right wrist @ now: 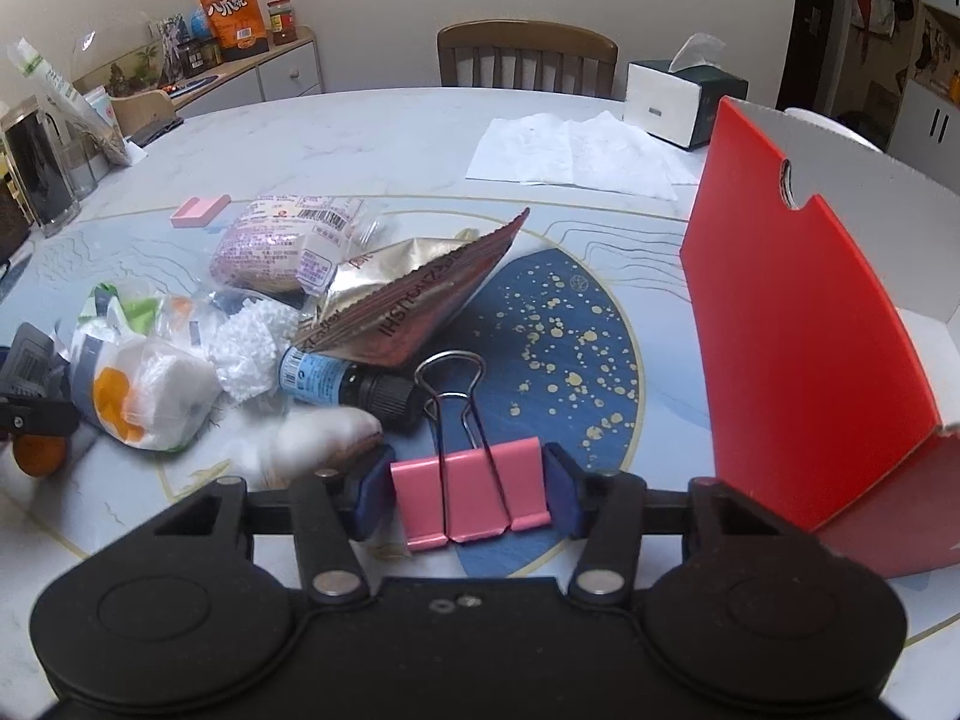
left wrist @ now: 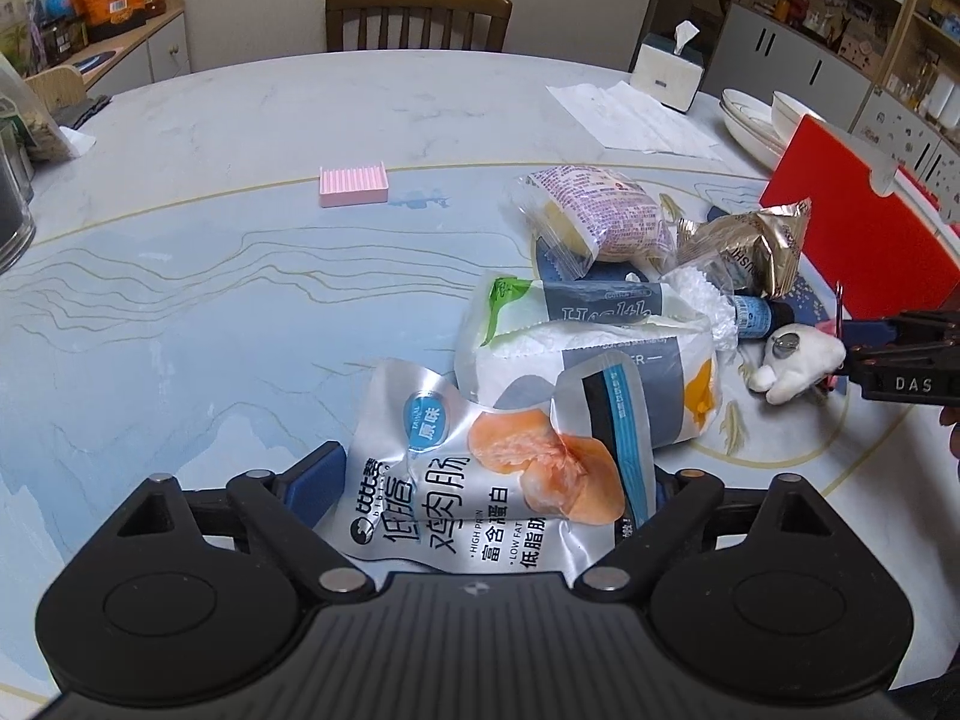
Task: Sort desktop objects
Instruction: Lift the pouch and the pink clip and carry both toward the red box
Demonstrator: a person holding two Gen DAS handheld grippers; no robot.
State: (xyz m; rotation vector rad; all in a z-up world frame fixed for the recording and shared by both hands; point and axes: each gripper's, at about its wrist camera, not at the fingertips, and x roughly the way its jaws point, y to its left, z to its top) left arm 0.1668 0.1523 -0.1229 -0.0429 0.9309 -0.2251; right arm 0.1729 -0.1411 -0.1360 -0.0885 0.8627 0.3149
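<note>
My left gripper [left wrist: 489,489] is shut on a silver chicken-sausage packet [left wrist: 480,480], held just above the table. My right gripper [right wrist: 468,495] is shut on a pink binder clip [right wrist: 471,489], its wire handles pointing forward. A pile lies on the table: a tissue pack [left wrist: 576,354], a purple snack bag [left wrist: 600,210], a gold foil packet [right wrist: 414,294], a blue bottle [right wrist: 336,378] and a white plush toy [left wrist: 792,366]. An open red box [right wrist: 798,324] stands to the right of the clip. The right gripper also shows in the left wrist view [left wrist: 840,348], beside the plush toy.
A pink ridged soap dish [left wrist: 353,183] sits alone farther back. A tissue box [right wrist: 678,102] and a paper sheet [right wrist: 570,147] lie at the far side. Stacked plates [left wrist: 756,120], jars on the left [right wrist: 42,174], and a wooden chair [left wrist: 418,15] border the table.
</note>
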